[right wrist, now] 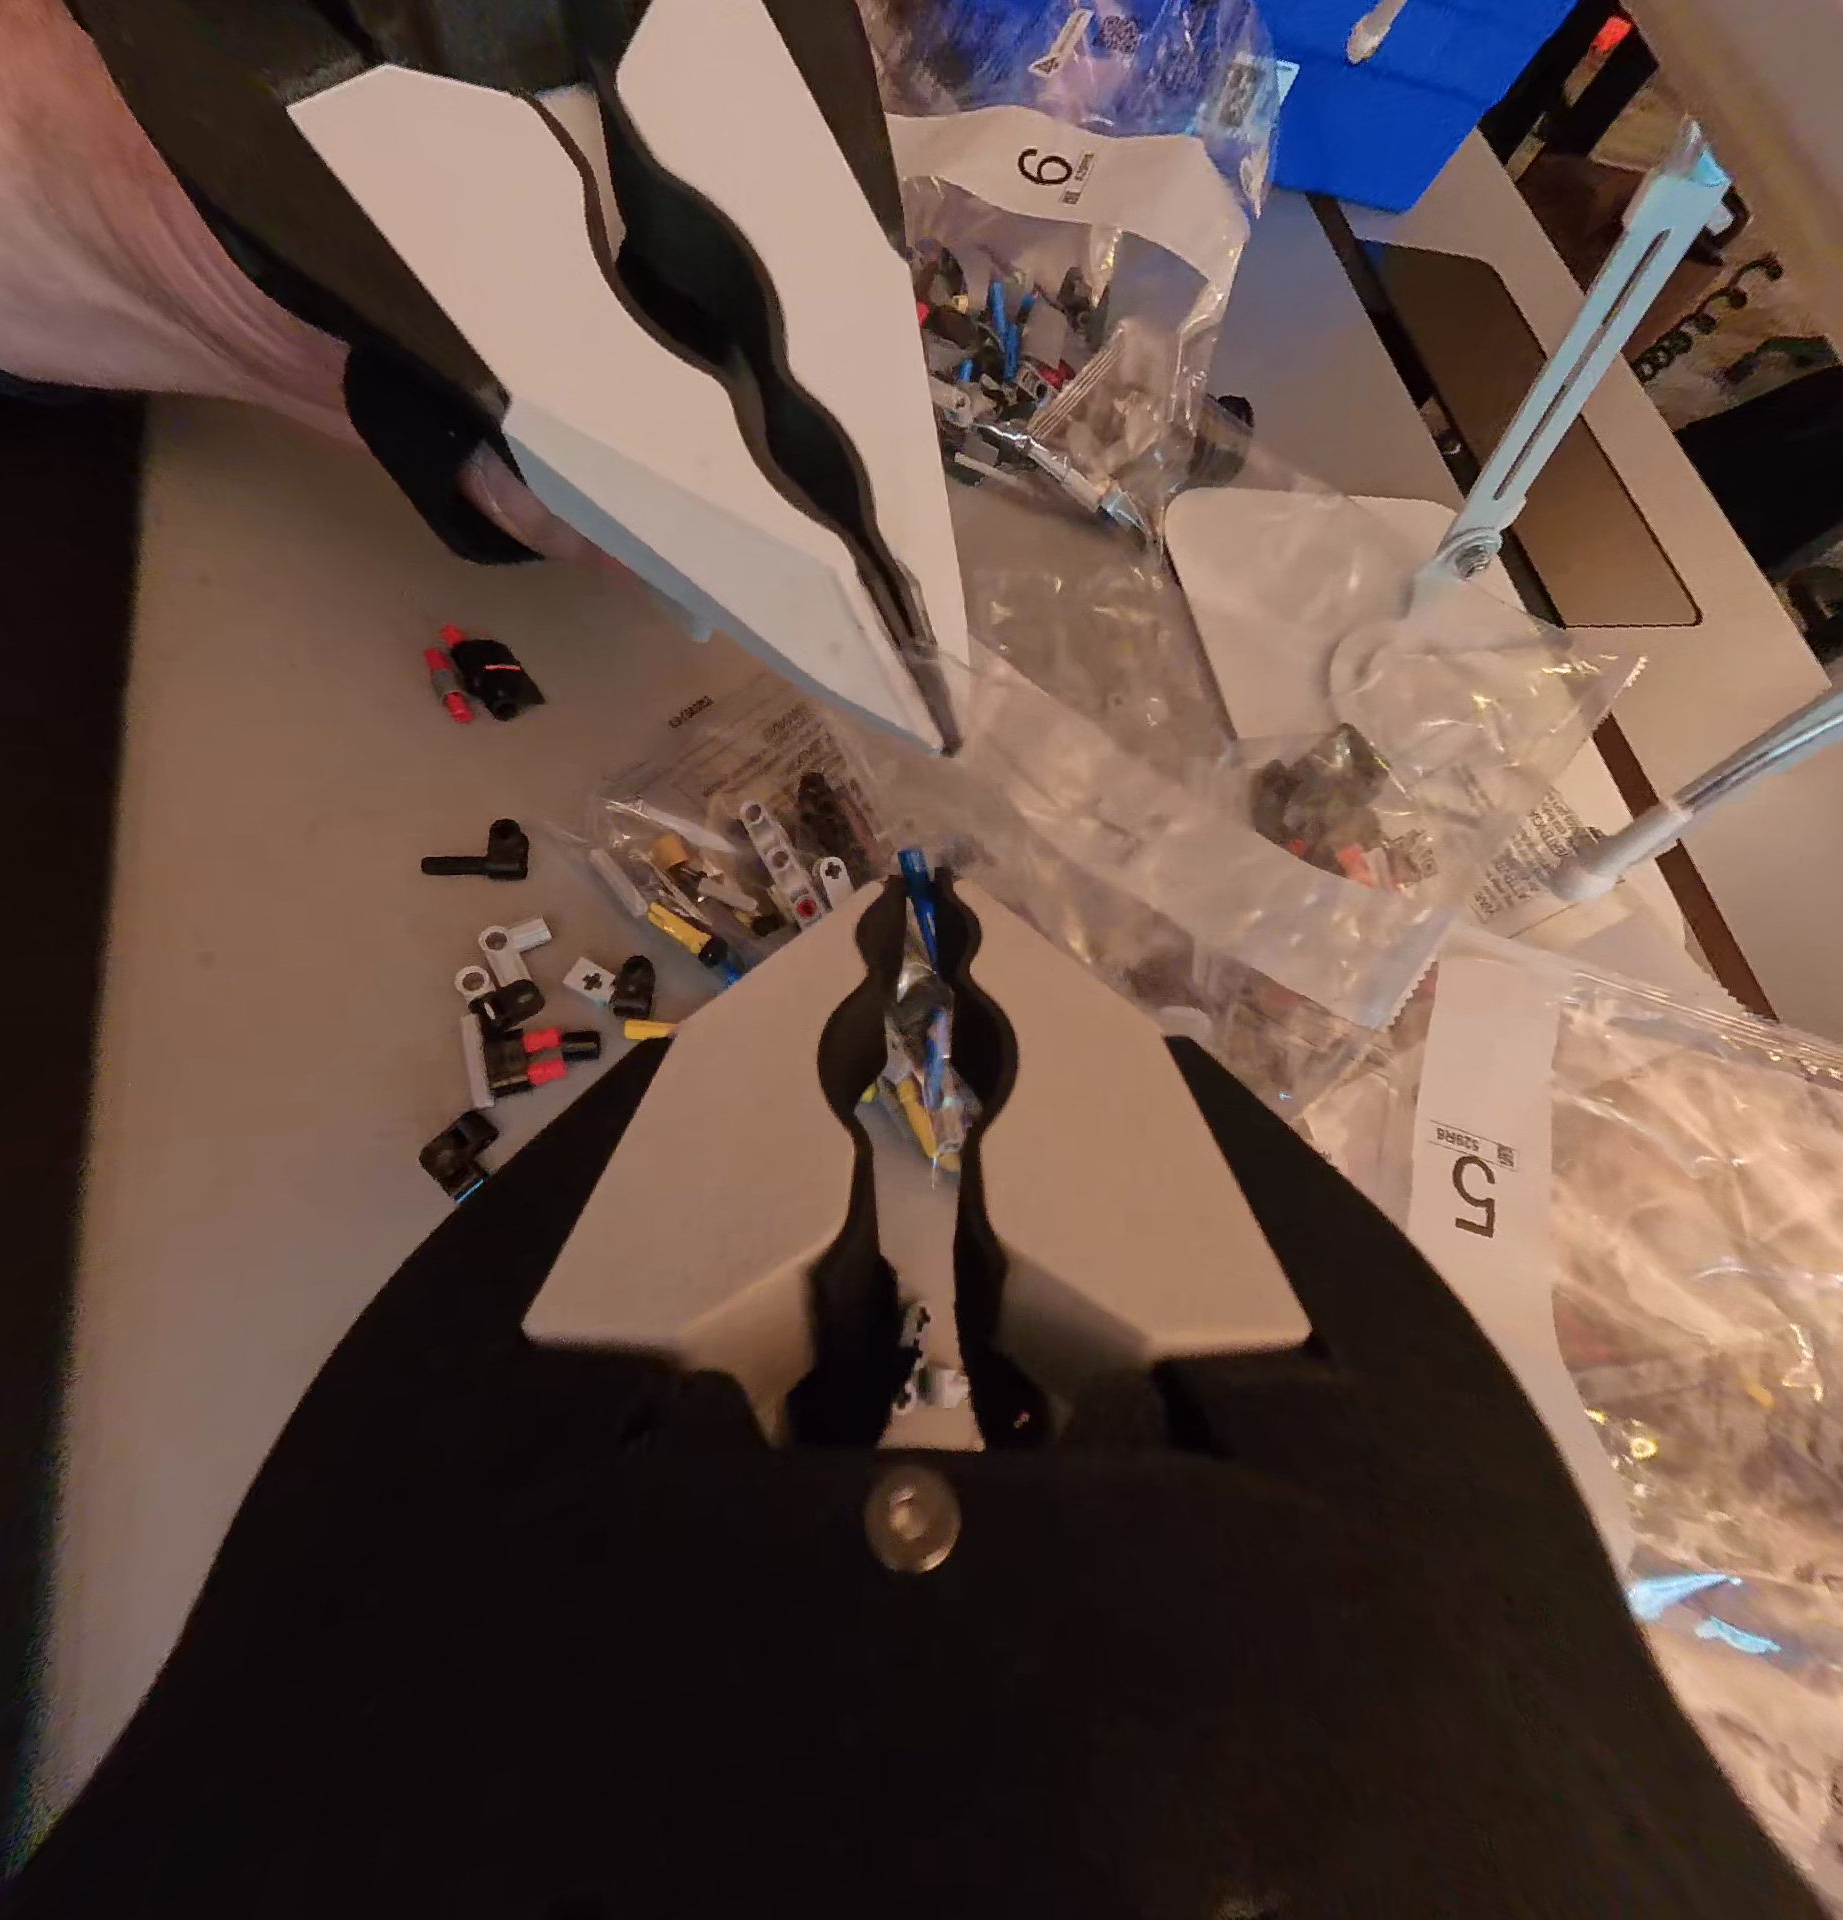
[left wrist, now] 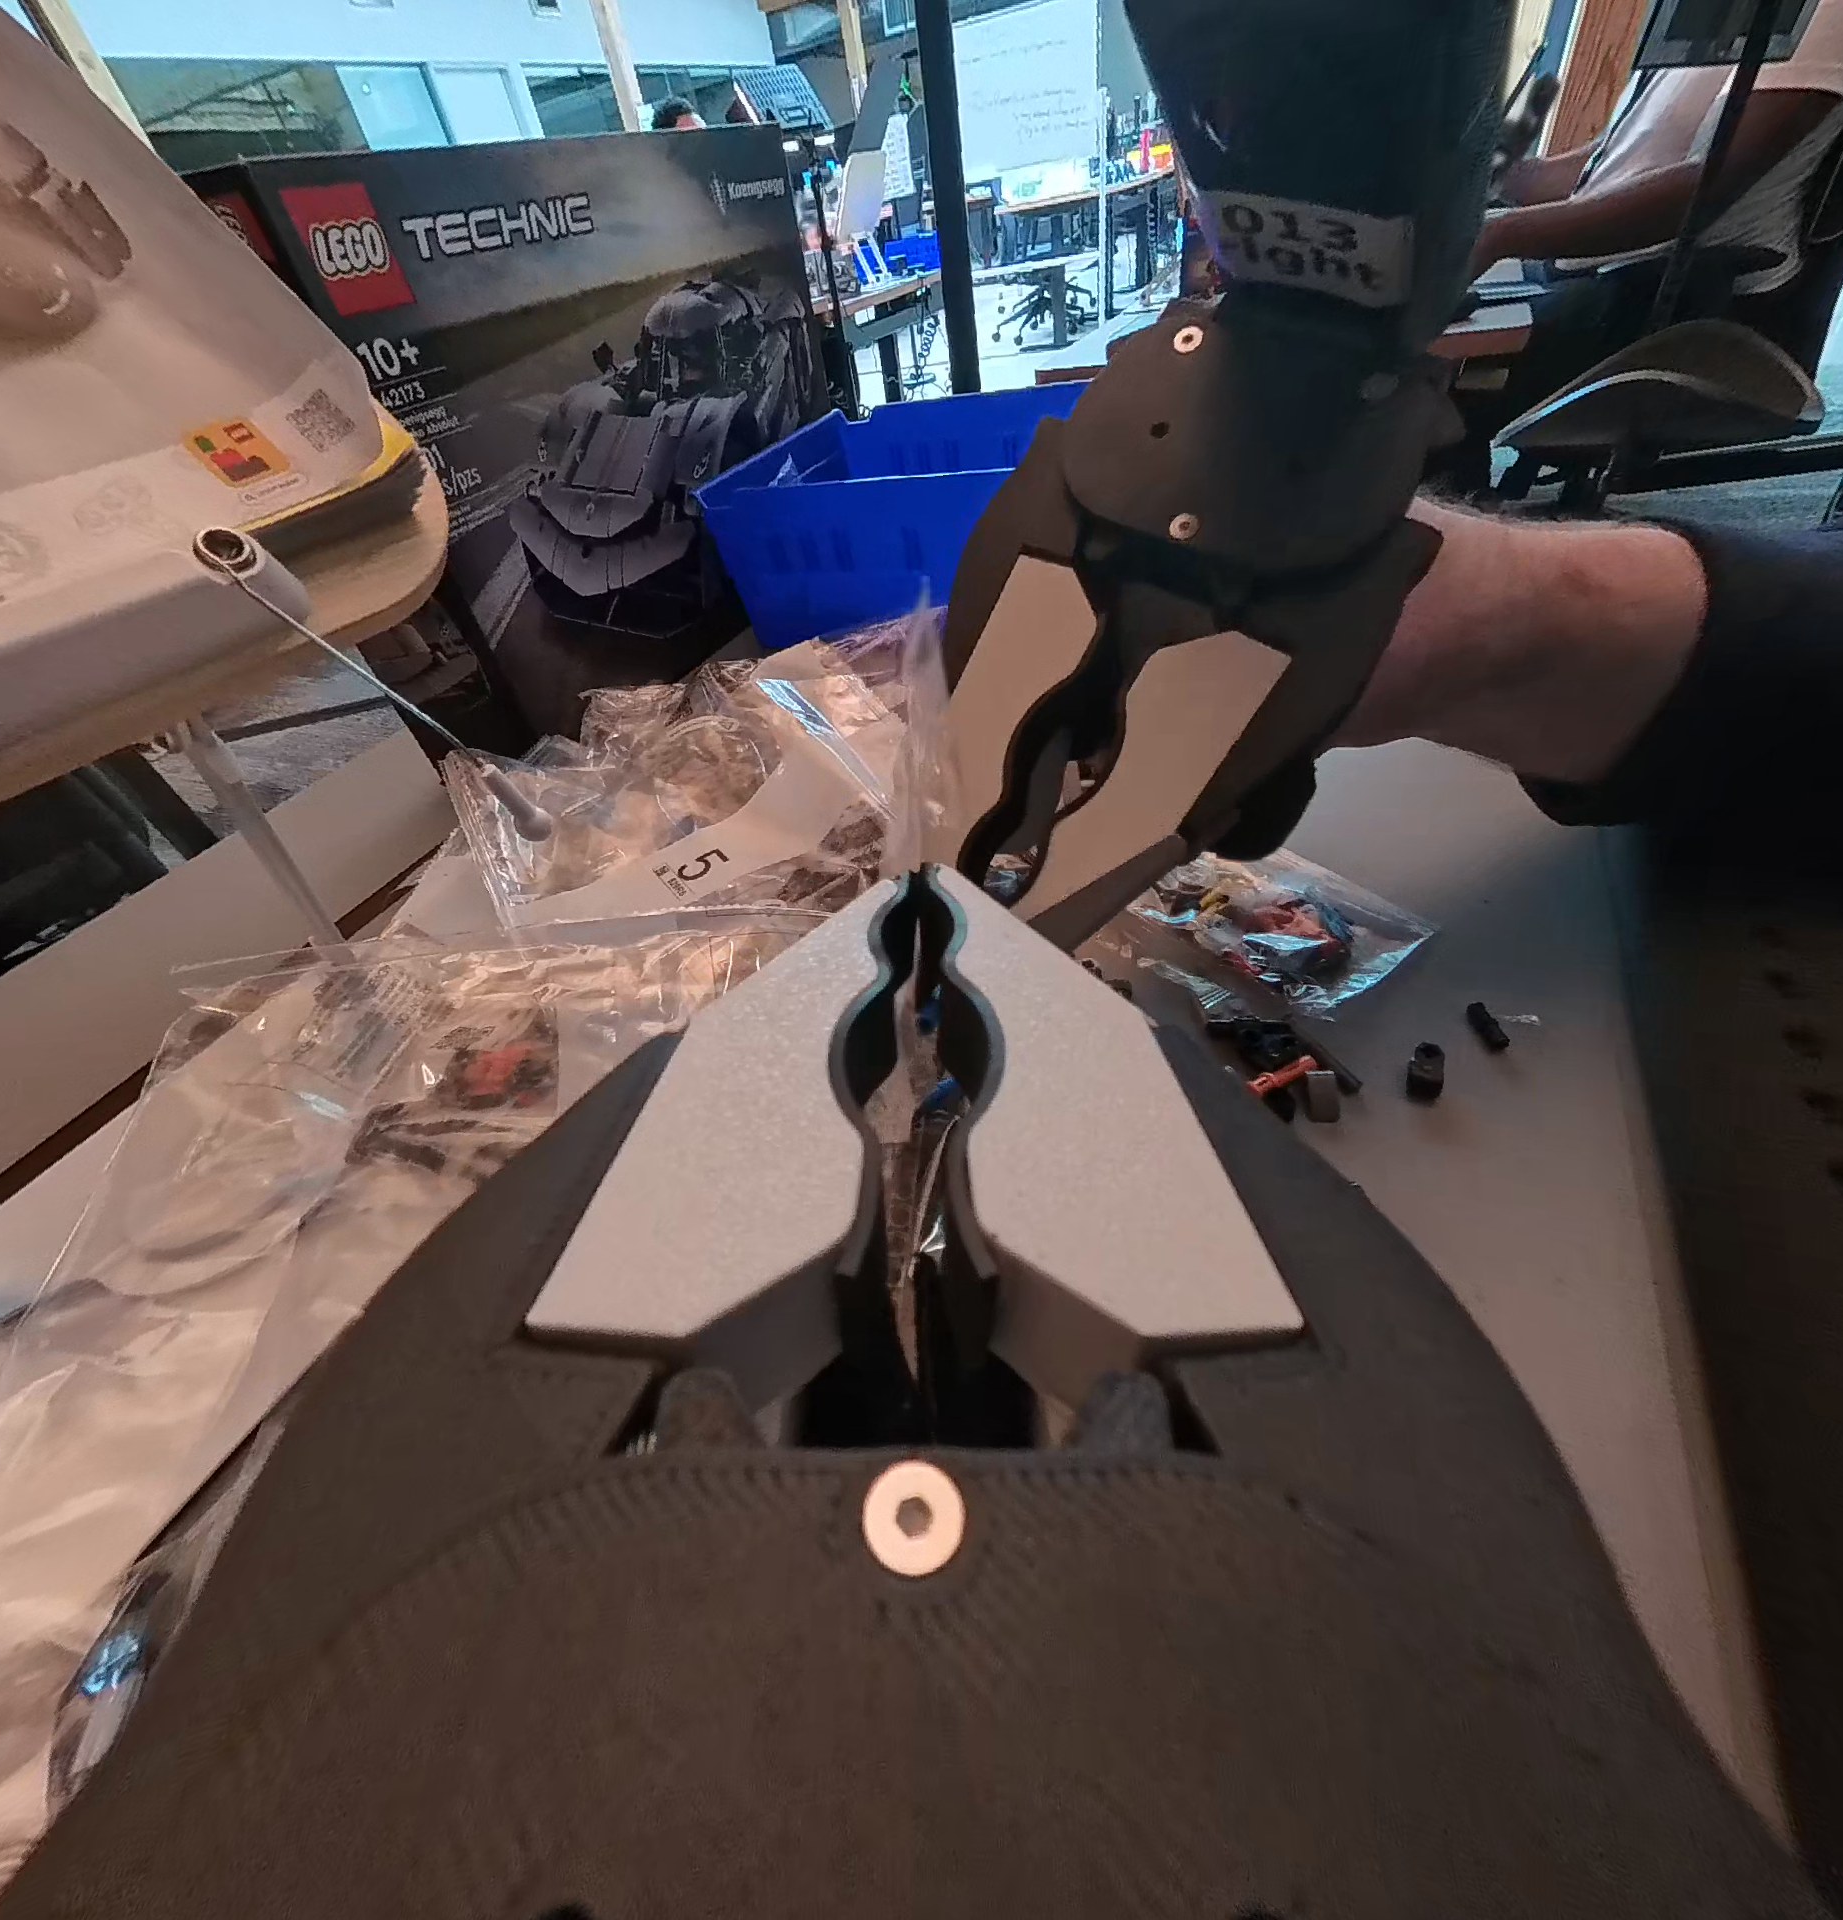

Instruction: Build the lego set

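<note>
My left gripper is shut on the edge of a small clear bag of parts, with blue pieces showing between its pads. My right gripper is shut on the same small bag, which holds blue and yellow pins. The two tips sit close together above the table, the left gripper just beyond the right gripper, with clear plastic stretched between them. Loose black, grey and red parts lie on the grey table and also show in the left wrist view.
Another small parts bag lies under the grippers. Bigger numbered bags are spread to the side. A blue bin, the set's box and a booklet on a stand stand behind. A person's forearm reaches in.
</note>
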Tool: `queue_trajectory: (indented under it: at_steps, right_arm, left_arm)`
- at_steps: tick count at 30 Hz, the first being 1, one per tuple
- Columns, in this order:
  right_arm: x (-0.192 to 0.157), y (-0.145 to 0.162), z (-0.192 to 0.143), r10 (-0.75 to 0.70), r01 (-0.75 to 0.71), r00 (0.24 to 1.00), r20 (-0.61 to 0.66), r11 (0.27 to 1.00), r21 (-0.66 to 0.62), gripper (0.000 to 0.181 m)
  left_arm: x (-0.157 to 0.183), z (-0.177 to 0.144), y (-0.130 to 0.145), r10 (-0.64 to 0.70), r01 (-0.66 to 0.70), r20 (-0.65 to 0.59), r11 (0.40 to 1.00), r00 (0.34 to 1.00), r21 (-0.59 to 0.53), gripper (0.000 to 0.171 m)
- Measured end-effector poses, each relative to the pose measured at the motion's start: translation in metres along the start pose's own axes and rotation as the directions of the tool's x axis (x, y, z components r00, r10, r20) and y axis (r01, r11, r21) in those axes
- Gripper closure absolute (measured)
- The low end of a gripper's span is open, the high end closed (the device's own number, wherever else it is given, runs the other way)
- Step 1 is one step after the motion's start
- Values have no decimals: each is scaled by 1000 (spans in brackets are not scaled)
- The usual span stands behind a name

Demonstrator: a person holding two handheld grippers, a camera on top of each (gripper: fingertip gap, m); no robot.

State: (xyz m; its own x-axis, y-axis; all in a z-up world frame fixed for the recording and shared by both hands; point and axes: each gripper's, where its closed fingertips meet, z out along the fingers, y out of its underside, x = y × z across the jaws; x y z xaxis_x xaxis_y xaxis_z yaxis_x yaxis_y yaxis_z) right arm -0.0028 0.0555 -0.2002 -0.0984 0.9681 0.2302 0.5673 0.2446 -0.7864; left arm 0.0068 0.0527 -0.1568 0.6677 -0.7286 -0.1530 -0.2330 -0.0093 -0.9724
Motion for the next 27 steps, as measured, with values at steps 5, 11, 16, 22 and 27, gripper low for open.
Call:
queue_trajectory:
  at_steps: [5,11,16,22,27]
  right_arm:
    - [-1,-5,-2,4,-4,1000,-5,1000,9,179]
    - [5,-9,-8,26,-25,999,-28,999,38,179]
    - [11,-6,-8,37,-36,998,-55,999,29,180]
    - [19,-4,-12,47,-44,994,-96,999,28,179]
    - [20,-8,-14,62,-58,993,-103,997,47,179]
  left_arm:
    - [0,0,1,-2,2,-1,1000,1000,-5,171]
    - [-1,0,2,-4,4,0,1000,1000,-7,171]
    - [-1,0,1,-5,5,1,1000,1000,-5,171]
    - [-2,-1,0,-6,6,2,1000,1000,0,171]
    - [-1,-1,-1,-5,5,-2,1000,1000,3,171]
